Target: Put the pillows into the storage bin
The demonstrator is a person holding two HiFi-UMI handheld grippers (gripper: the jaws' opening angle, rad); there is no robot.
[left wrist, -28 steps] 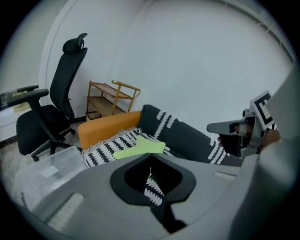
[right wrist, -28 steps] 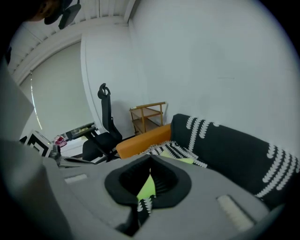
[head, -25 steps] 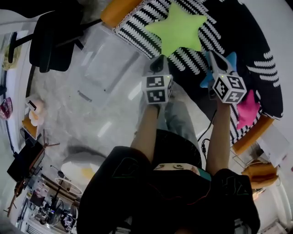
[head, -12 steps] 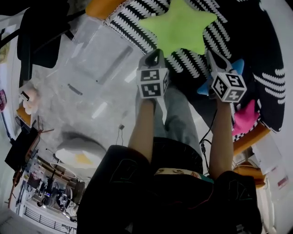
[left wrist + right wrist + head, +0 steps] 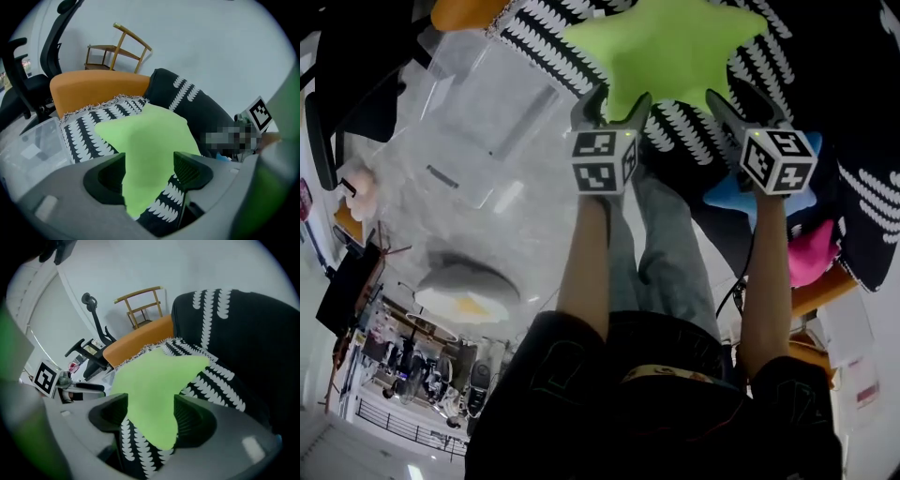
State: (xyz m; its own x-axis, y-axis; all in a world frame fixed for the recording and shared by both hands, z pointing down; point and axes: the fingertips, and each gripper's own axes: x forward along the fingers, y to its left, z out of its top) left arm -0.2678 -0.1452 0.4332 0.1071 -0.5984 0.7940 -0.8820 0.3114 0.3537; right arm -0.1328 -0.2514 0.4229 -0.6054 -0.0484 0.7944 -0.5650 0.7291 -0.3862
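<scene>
Jaws opening, the left gripper [image 5: 616, 99] and right gripper [image 5: 742, 101] straddle the green star pillow's [image 5: 666, 47] points ungripped; deep bites would hold best.

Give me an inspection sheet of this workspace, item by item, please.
Surface: black-and-white sofa cover.
Job's things: green star pillow lies on the cover; blue pillow and pink pillow lie further right; clear storage bin on the floor, no pillow seen inside.
Clutter: white round object on the floor.
Grippers: left gripper and right gripper jaws opening, each astride a point of the green pillow.
Cables: black cable beside the right arm.
Surroundings: office chair, wooden chair.
</scene>
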